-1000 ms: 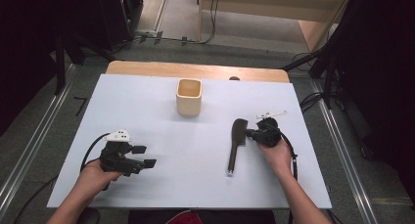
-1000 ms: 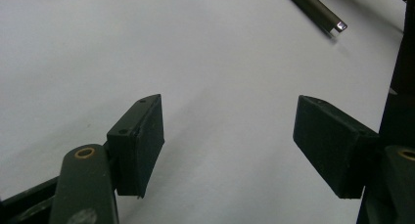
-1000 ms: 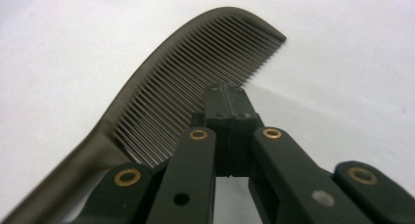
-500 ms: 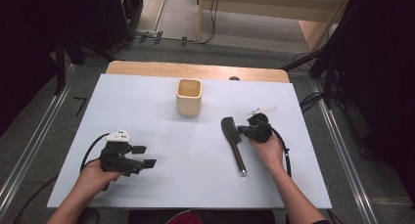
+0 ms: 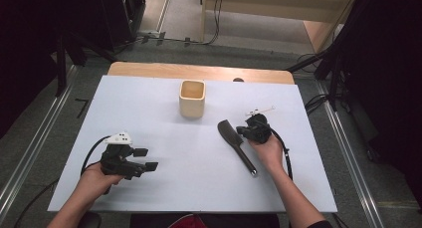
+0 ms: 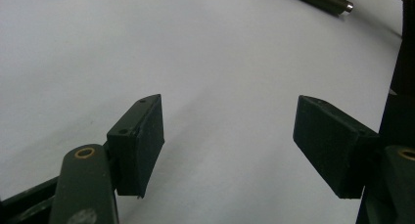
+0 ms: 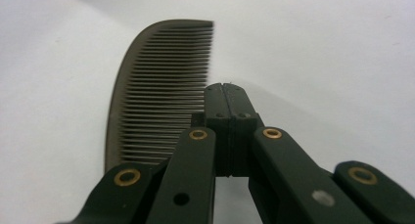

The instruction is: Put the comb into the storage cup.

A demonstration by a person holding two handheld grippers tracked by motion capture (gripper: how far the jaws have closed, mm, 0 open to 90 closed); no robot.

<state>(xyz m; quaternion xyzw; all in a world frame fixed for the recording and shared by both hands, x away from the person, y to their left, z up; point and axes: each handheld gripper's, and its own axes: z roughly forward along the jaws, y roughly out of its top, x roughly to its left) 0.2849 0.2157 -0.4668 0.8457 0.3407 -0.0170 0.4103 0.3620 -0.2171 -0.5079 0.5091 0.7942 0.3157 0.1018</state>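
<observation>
Combs: one, a dark comb point(image 5: 236, 145) with a long handle, its toothed head lying just beside the closed jaws of the right gripper point(image 5: 242, 130), on their left in the right gripper view.
Cups: one, a square cream cup point(image 5: 192, 98), well ahead of both pairs of jaws.
Grippers: two; besides the right one, a left gripper point(image 5: 146, 159) with its jaws standing apart over bare table.
Tables: one, a white-topped table point(image 5: 149, 103) under both pairs of jaws.
Hands: two, one behind each gripper.
</observation>
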